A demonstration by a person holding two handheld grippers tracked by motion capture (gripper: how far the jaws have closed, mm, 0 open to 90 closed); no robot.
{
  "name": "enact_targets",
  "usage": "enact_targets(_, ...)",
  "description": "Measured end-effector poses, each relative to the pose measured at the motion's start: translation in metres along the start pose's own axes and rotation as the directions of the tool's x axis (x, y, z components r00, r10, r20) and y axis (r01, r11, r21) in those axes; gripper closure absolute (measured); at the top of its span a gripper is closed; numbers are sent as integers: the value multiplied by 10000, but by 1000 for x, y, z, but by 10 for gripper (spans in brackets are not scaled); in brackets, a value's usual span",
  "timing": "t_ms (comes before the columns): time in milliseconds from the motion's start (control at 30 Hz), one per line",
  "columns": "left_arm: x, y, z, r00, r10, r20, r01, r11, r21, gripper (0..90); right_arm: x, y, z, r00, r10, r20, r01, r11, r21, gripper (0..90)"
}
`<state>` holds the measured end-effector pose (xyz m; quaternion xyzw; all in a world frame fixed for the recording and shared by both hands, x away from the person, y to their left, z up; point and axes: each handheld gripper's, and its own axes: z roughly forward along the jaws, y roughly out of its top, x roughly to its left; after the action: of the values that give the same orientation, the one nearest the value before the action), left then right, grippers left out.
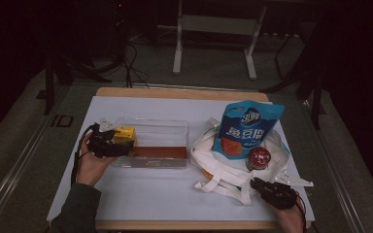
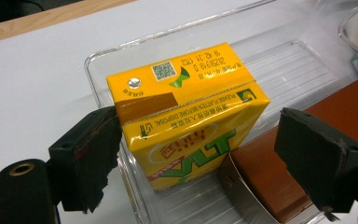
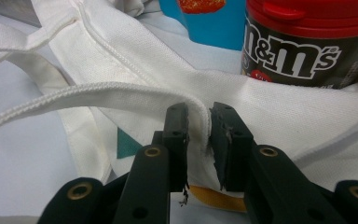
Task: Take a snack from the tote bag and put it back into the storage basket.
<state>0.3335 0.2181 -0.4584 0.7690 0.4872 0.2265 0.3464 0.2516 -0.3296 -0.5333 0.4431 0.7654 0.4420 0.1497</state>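
A yellow drink carton [image 1: 125,132] [image 2: 191,88] stands at the left end of a clear plastic bin [image 1: 165,127] [image 2: 93,65], beside a brown box [image 1: 158,152] [image 2: 261,177]. My left gripper [image 1: 108,144] [image 2: 203,130] is open, its jaws on either side of the carton; the right jaw stands clear of it. At the right lies a white tote bag [image 1: 223,174] [image 3: 284,107] holding a blue snack bag [image 1: 245,128] [image 3: 205,28] and a red-lidded M&M's can [image 1: 258,158] [image 3: 298,51]. My right gripper [image 1: 256,183] [image 3: 198,116] is shut on the bag's fabric rim.
A white sheet [image 1: 150,194] covers the wooden table, with bare room in front of the bin. The tote's handles [image 1: 213,187] loop toward the front edge. Behind the table stand a metal frame [image 1: 177,48] and cables [image 1: 133,68] on the floor.
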Motion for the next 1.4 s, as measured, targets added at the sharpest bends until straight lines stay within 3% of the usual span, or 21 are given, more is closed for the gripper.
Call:
enact_targets(133, -1, 1, -2, 10000, 82, 39, -82, 9999, -77, 130, 0, 0, 0, 10000, 4, -3, -4, 10000, 0, 758)
enact_targets(233, -1, 3, -4, 9998, 65, -180, -70, 9996, -266, 127, 0, 0, 0, 10000, 5, -9, -5, 10000, -6, 758)
enact_targets(333, 1, 5, -6, 10000, -31, -37, 30, 9995, -315, 127, 0, 0, 0, 10000, 23, -26, -23, 10000, -18, 758)
enact_targets(700, -5, 13, -9, 9993, 354, 81, -351, 9987, -376, 114, 0, 0, 0, 10000, 8, -28, -8, 10000, -12, 758)
enact_targets(1033, -9, 18, -14, 9989, 450, 88, -445, 9973, -585, 114, 0, 0, 0, 10000, 12, -24, -12, 10000, -17, 757)
enact_targets(1400, -16, 26, -19, 9975, 582, 394, -543, 9941, -937, 145, 0, 0, 0, 10000, 14, -25, -14, 10000, -18, 758)
